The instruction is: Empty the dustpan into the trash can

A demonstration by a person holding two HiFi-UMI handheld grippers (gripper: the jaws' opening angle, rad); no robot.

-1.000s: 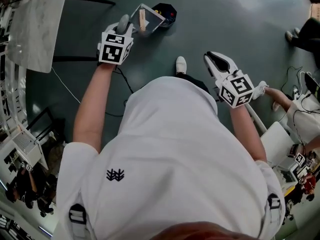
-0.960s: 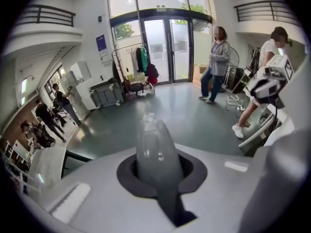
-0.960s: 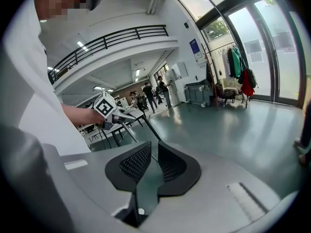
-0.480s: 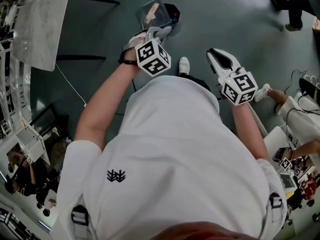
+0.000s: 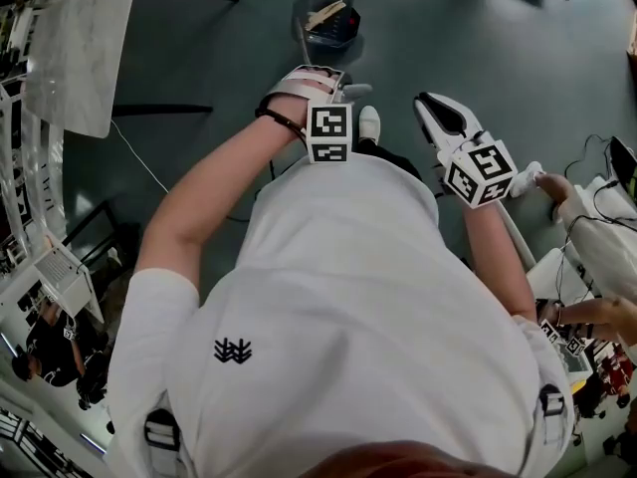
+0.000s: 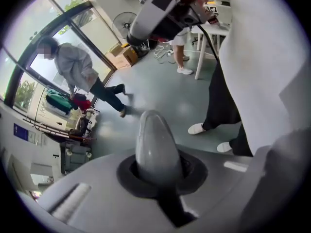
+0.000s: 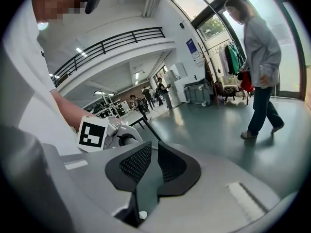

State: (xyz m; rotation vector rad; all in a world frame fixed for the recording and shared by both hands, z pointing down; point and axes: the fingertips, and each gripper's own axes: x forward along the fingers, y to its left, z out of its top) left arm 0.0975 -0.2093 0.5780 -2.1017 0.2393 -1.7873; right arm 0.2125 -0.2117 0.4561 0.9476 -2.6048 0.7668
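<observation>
Head view, upper left: pale stone-look counter (image 5: 80, 53), dark legs under it; a thin cable trails over the grey-green floor (image 5: 468, 38) just right of it.

Top centre: dustpan (image 5: 311, 8) lies tipped over the black trash can (image 5: 344, 32), the two overlapping. A wooden stick (image 5: 326, 13) shows in that spot; whether it rests in the pan or in the can, cannot tell. The pan's thin shaft (image 5: 302, 50) runs down the frame toward the left gripper (image 5: 348, 91).

Centre: left gripper is held in front of the wearer's white shirt, marker cube facing up. In the left gripper view its fingers are clamped round the grey rounded end of the dustpan handle (image 6: 155, 144), which fills the gap. Behind it in that view, upper left, a person in a grey top (image 6: 77, 67) bends near a window.

Just right of the left gripper: a white shoe (image 5: 368, 127) on the floor.

Right of centre: right gripper (image 5: 430, 108) is raised and well apart from the dustpan. In the right gripper view the black mesh fingers (image 7: 133, 164) stand almost together, only a thin slit between them and nothing in it.

Right edge: another person's hand (image 5: 552, 187) beside a white counter (image 5: 552, 282).
</observation>
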